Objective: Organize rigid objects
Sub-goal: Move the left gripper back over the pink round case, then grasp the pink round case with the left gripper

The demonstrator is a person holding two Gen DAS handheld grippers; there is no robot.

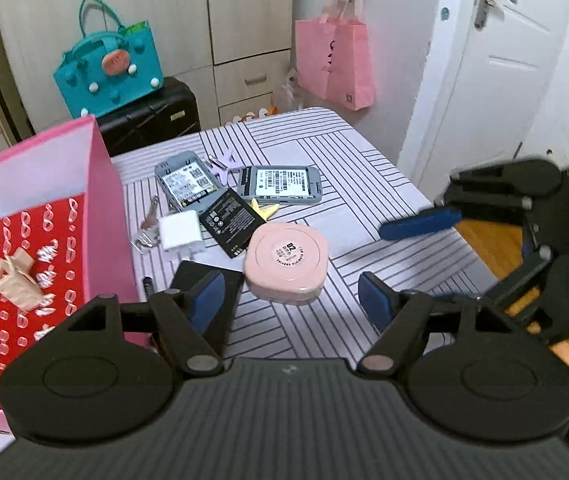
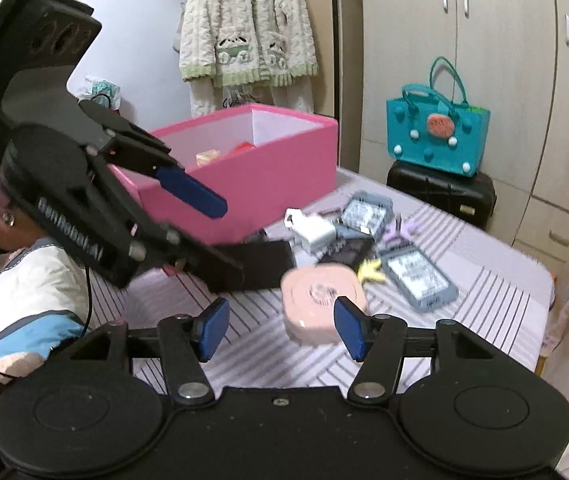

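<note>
In the right wrist view the pink round case (image 2: 322,300) is smeared by motion blur, its label unreadable, and the right gripper's blue finger (image 2: 350,330) covers its near right edge. The left gripper (image 2: 204,236) hides one end of the flat black slab (image 2: 264,264); its lower finger cannot be made out against that slab. In the left wrist view the pink box (image 1: 104,184) is cut off by the left edge. The printing on the two grey devices (image 1: 284,184) and the black battery (image 1: 230,220) is too small to read. The keys (image 1: 148,228) lie partly under the white charger (image 1: 180,234).
</note>
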